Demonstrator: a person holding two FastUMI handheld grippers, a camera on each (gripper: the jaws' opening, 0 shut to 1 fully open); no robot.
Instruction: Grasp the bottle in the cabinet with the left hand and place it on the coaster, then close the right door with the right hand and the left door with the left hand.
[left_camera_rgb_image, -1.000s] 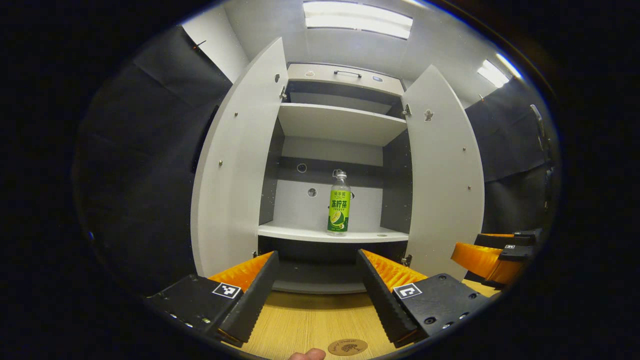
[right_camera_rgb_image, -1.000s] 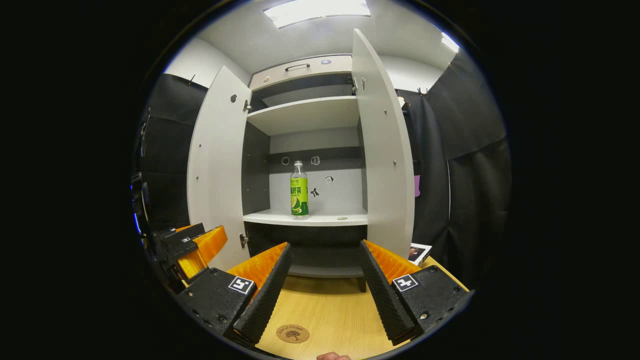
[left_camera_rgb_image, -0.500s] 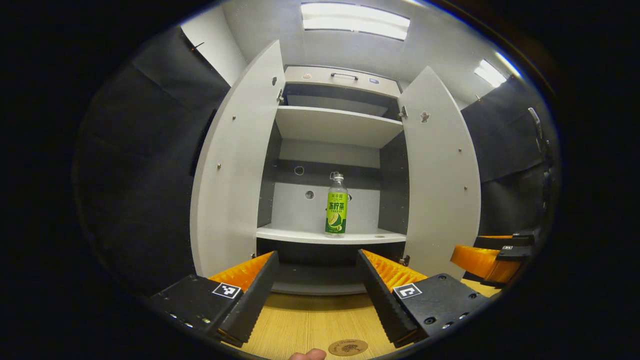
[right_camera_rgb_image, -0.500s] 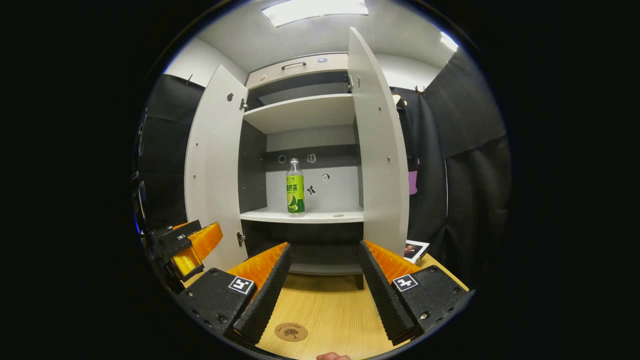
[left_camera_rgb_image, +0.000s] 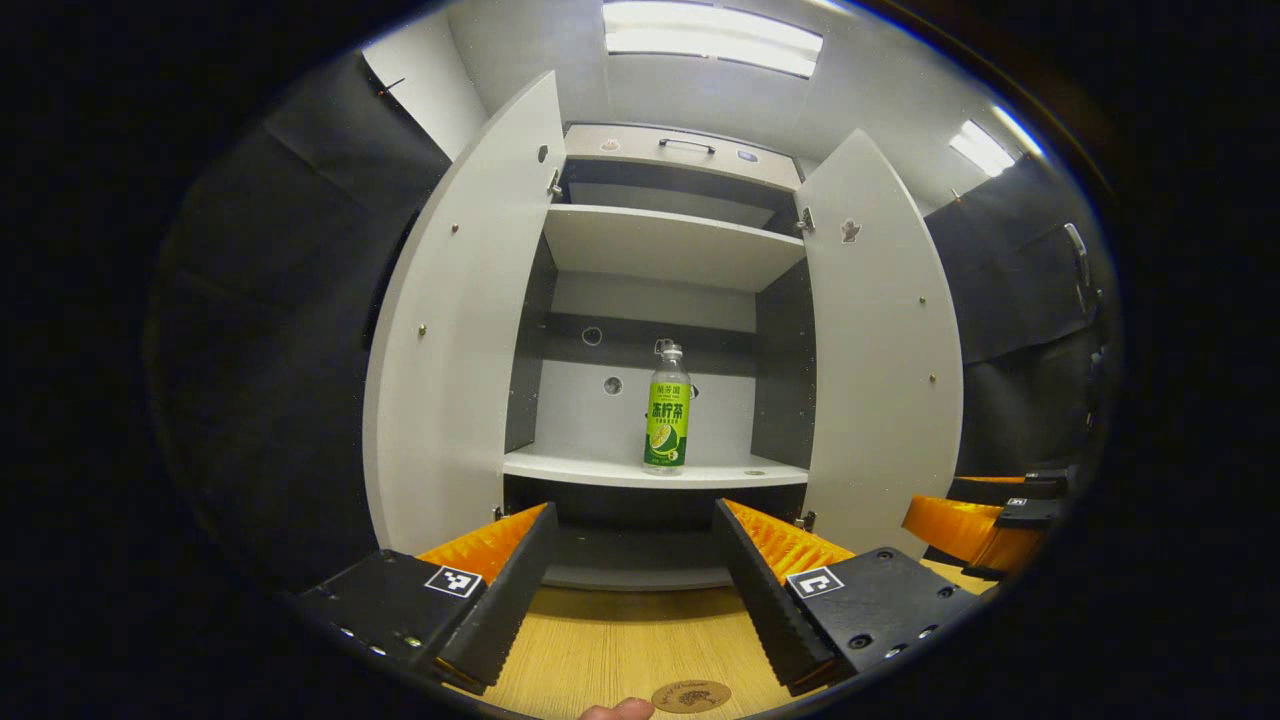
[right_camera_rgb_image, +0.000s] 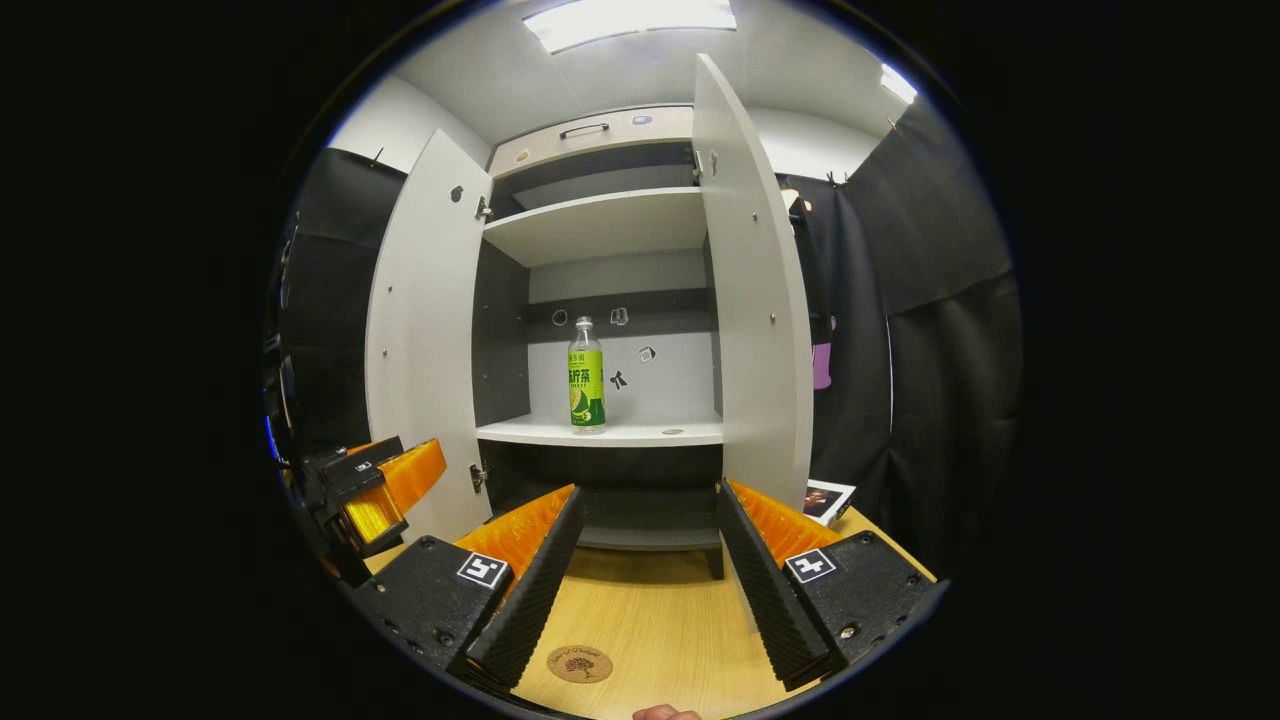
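Left gripper view: the bottle (left_camera_rgb_image: 667, 408) stands upright on the cabinet's lower shelf (left_camera_rgb_image: 600, 468), between the open left door (left_camera_rgb_image: 450, 330) and right door (left_camera_rgb_image: 880, 340). It looks like thin clear plastic with a glossy green label wrap, so probably light, a little squashy and slick; the straight labelled body is the safest place to pinch, not the narrow neck. The left gripper (left_camera_rgb_image: 630, 590) is spread wide and empty above the counter (left_camera_rgb_image: 620, 650), with the coaster (left_camera_rgb_image: 691, 695) just below it. Against half a second ago, the bottle sits slightly left and lower in this view, and the doors loom a touch larger.

Right gripper view: the right gripper (right_camera_rgb_image: 645, 590) is likewise spread and empty, the bottle (right_camera_rgb_image: 586, 376) well ahead. Here the cabinet has shifted only slightly leftward.
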